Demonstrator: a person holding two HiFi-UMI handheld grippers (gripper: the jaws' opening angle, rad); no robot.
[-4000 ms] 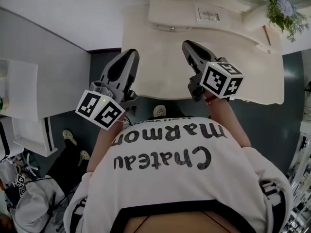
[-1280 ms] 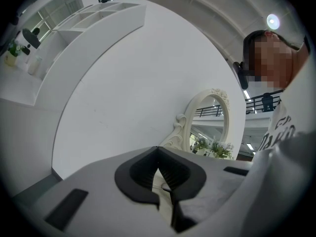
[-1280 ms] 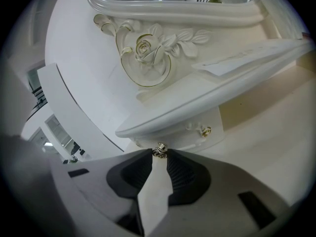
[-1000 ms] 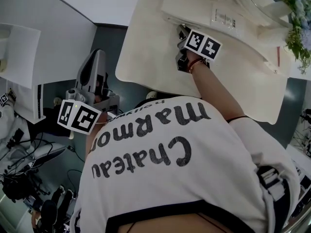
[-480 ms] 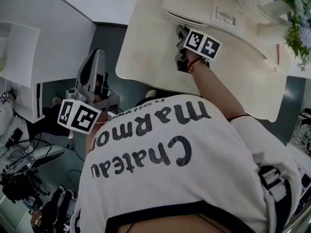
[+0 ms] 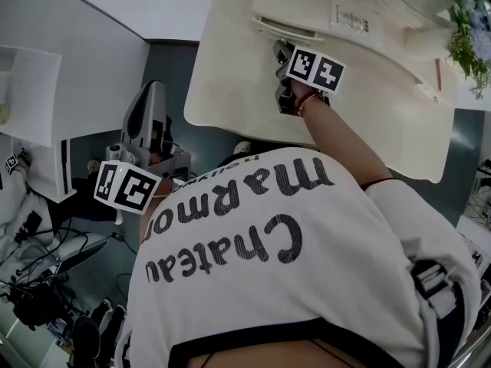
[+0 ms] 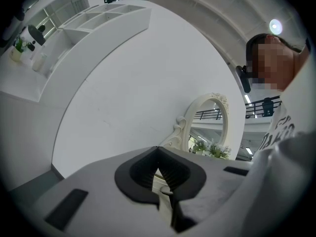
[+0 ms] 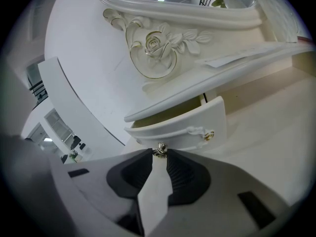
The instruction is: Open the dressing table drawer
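Note:
The cream dressing table [image 6: 230,83] has a small curved drawer [image 6: 288,27] under its raised back shelf. That drawer [image 8: 187,127] stands slightly out, with a dark gap above its front. My right gripper [image 6: 278,48] reaches across the tabletop to it. In the right gripper view its jaws [image 8: 159,154] are shut on the small metal drawer knob [image 8: 159,150]. My left gripper [image 6: 148,90] hangs off the table's left side over the dark floor. Its jaws [image 7: 158,149] are shut with nothing between them.
A carved mirror frame with a rose [image 8: 153,46] rises behind the drawer. Flowers [image 6: 464,29] stand at the table's far right. A white wall and shelf unit [image 6: 31,113] lie to the left, and cables [image 6: 38,282] on the floor below.
Four seconds ago both grippers hovered at the table's front edge; the right one has since reached the drawer. Over the last second the drawer front has come out slightly. The left gripper has stayed put.

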